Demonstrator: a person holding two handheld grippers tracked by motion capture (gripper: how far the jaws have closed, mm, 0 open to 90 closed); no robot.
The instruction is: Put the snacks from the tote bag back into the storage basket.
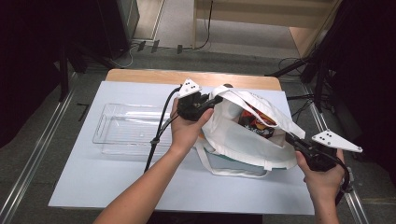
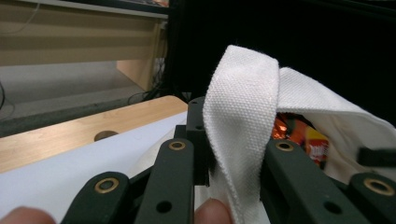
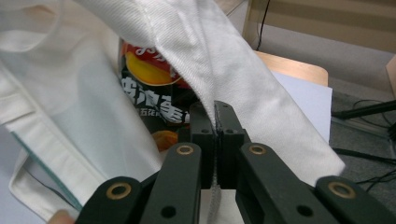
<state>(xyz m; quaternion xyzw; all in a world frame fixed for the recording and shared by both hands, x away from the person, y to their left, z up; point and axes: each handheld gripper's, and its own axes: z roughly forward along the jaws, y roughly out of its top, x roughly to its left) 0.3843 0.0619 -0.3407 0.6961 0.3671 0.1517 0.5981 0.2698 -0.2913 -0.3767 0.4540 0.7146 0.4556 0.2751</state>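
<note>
Tote bag [image 1: 238, 135] holds snack packet [image 1: 256, 125]; both jaws pinch straps.

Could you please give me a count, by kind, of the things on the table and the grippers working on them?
Grippers: 2, left gripper, right gripper
White tote bag: 1
Snack packet: 1
Clear plastic tray: 1
Total: 5
</note>
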